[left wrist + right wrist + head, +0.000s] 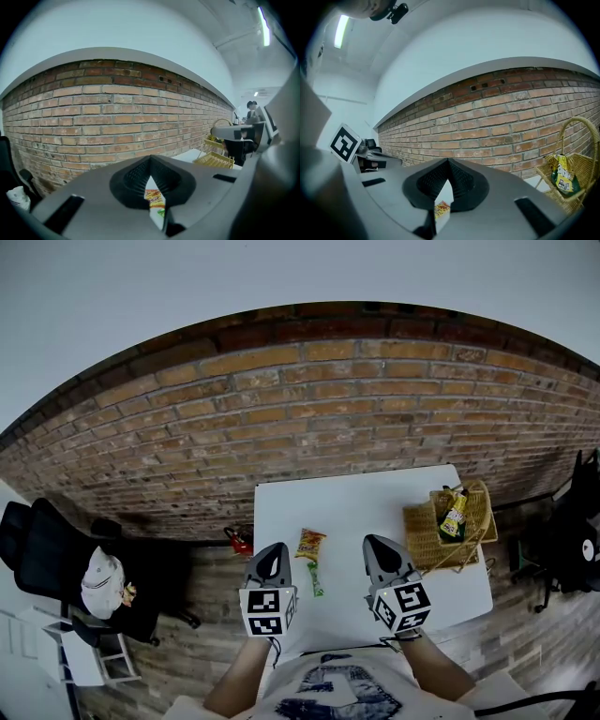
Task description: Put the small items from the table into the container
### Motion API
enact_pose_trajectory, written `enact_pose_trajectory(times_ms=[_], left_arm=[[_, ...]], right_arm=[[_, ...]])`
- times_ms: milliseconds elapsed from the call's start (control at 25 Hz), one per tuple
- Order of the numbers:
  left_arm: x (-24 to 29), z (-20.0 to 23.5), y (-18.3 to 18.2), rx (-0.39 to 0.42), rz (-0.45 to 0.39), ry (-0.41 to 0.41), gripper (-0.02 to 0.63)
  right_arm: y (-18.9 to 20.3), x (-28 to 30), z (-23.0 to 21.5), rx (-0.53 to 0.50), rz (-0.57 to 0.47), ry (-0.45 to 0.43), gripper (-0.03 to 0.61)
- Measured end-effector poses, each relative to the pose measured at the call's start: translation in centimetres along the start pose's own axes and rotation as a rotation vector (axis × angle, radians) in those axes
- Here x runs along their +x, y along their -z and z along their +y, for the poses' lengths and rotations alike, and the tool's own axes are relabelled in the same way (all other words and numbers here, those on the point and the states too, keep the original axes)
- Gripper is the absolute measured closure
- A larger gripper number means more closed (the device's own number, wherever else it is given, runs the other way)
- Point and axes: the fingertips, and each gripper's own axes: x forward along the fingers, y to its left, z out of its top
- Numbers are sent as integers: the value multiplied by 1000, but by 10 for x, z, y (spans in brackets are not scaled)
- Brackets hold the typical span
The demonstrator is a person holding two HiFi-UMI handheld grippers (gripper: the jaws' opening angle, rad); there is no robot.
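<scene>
Pick-up step, I judge: the left hand-held gripper (273, 554) hangs closed, empty, over the white bench (356, 498); the orange foil snack packet (310, 543) lies beside it; the right hand-held gripper (375, 545) is likewise closed; next, open, grasp, carry to the woven wicker basket (422, 532).

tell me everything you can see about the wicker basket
The basket is woven of pale yellow wicker, with open lattice sides and an arched hoop handle. It stands upright on the far right corner of the white table, near the brick wall. A yellow-green packet stands inside it.
</scene>
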Motion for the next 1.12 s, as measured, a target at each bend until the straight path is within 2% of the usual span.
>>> enact_pose_trajectory(times_ms=[480,680,1120], left_arm=[[5,-1,-1,17,6,8,568],[7,-1,-2,-8,-3,16,568],[29,5,18,0,76,31,566]], right_arm=[[1,3,-1,3,2,3,558],[2,2,-4,5,3,9,558],[11,14,-11,15,28,24,558]])
